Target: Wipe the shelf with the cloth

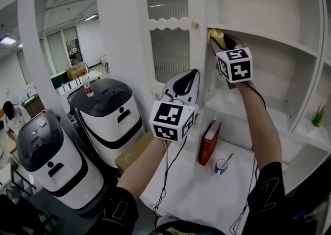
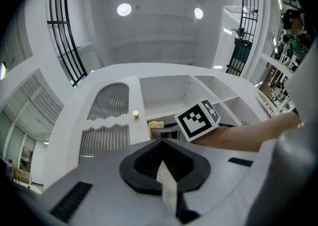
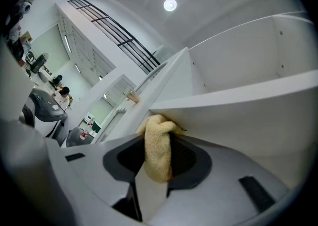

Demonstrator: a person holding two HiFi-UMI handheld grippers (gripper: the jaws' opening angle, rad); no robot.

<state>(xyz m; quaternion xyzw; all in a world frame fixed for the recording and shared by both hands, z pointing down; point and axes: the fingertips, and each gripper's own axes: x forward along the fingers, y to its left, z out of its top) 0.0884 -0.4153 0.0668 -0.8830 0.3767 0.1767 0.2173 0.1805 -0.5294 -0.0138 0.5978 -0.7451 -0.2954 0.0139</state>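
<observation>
- The person's left gripper (image 1: pixel 192 74), a white-and-black tool with a black-and-white marker cube, is nearest in the lower centre of the head view. Its fingers (image 2: pixel 162 146) are clenched tip to tip with nothing between them, and it hangs in open air in front of the cabinet.
- The right gripper (image 1: pixel 221 40) of the same make reaches to the upper centre of the frame. Its fingers are grasping the pale yellow terry cloth (image 3: pixel 158 153).
- The cloth bunches out past the fingertips and presses on the front edge of the white shelf board (image 1: pixel 269 35) at its left end. This is just right of the white ribbed-glass cabinet door (image 1: pixel 166 22) and its round knob (image 1: pixel 194 24).
- To the right of the cloth, the board runs bare to the far upright.
- One red hardback book (image 1: pixel 209 143) stands tilted on the white tabletop (image 1: pixel 201 198) below, with one small cup (image 1: pixel 222 165) near it.
- One small green plant (image 1: pixel 317 116) sits at the right edge of the frame.
- Two white-and-black rounded machines (image 1: pixel 106 118) stand at the left, well apart from the cabinet.
</observation>
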